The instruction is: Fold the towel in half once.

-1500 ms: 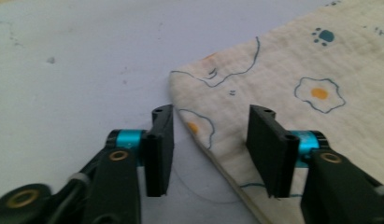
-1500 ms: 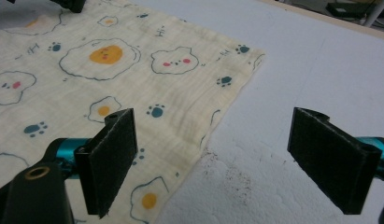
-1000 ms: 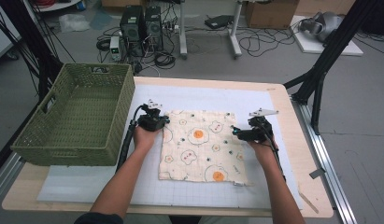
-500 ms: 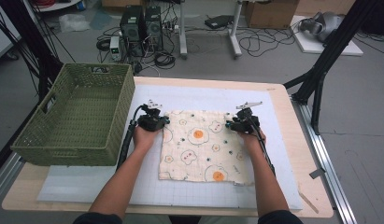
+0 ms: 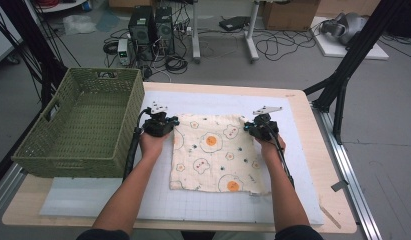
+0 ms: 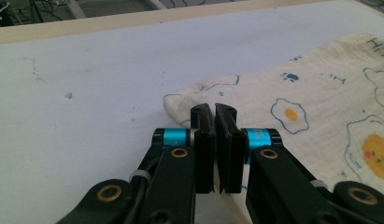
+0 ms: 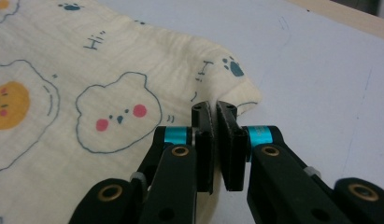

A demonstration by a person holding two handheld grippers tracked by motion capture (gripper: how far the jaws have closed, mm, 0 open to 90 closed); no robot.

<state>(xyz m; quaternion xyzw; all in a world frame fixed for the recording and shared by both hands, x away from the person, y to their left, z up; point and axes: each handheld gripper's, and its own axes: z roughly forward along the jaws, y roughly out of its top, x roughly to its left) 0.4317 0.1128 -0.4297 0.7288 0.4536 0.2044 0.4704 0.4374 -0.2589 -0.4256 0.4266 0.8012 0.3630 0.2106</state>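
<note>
A cream cloth (image 5: 213,155) printed with fried eggs and bears lies flat on the white mat (image 5: 218,100). My left gripper (image 5: 165,122) sits at its far left corner. In the left gripper view the jaws (image 6: 213,109) are shut, with the cloth's (image 6: 320,98) corner pinched between them. At the far right corner is my right gripper (image 5: 252,127). Its jaws (image 7: 213,108) have just been closing and now stand shut on that edge of the cloth (image 7: 87,93), which lifts slightly at the tips.
A green woven basket (image 5: 88,160) stands at the left of the wooden table (image 5: 318,150), partly on the mat. Both forearms reach in from the near edge on either side of the cloth. Black frame legs and cables stand beyond the table.
My right gripper has moved left and slightly away from me to the cloth's far right corner and has shut there. The left gripper has stayed put.
</note>
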